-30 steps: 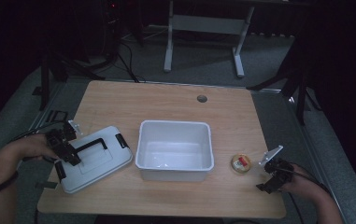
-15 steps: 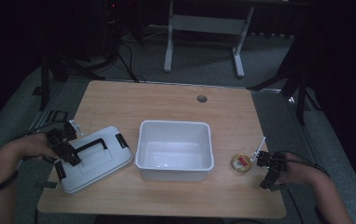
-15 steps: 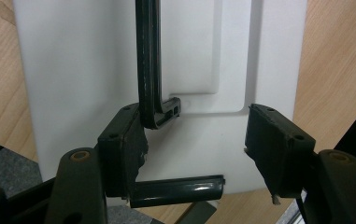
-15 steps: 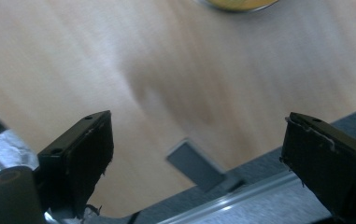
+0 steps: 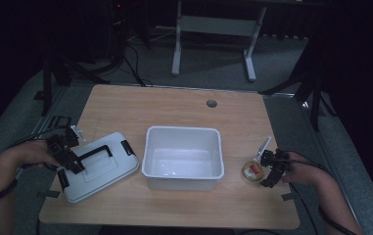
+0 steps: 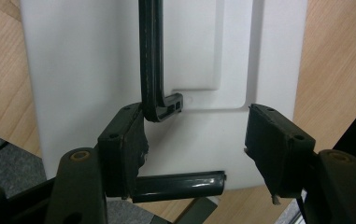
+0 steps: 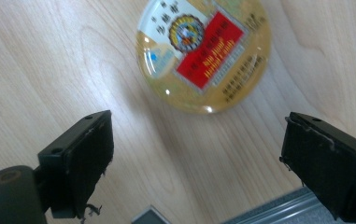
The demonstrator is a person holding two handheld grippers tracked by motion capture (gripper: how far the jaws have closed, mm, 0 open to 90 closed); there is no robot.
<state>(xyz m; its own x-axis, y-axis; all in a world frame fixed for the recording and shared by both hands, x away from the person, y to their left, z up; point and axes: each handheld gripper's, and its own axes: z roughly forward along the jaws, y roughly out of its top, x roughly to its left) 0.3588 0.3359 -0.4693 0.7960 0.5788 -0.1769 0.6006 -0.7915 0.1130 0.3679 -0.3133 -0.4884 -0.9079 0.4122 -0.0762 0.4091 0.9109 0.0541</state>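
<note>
A white lid (image 5: pixel 101 169) with a black handle (image 5: pixel 95 152) lies on the table's left side. My left gripper (image 5: pixel 71 164) hovers over its left end. In the left gripper view the gripper (image 6: pixel 194 126) stands open above the lid (image 6: pixel 73 70), the handle's corner (image 6: pixel 154 100) beside one jaw and a black latch (image 6: pixel 180 185) just below. A small round tin (image 5: pixel 253 170) with a red and gold label lies at the right. My right gripper (image 5: pixel 268 171) is just right of it, open. In the right gripper view the tin (image 7: pixel 203 56) lies ahead of the open gripper (image 7: pixel 196 140), untouched.
An open white bin (image 5: pixel 150 169) stands in the table's middle, between lid and tin. A round hole (image 5: pixel 212 104) sits in the tabletop at the back. The table's right edge (image 5: pixel 291 196) runs close behind my right hand. A metal stand (image 5: pixel 213 24) is beyond the table.
My right gripper has moved left and slightly forward, closing in on the round tin. The left gripper and the lid have stayed in place.
</note>
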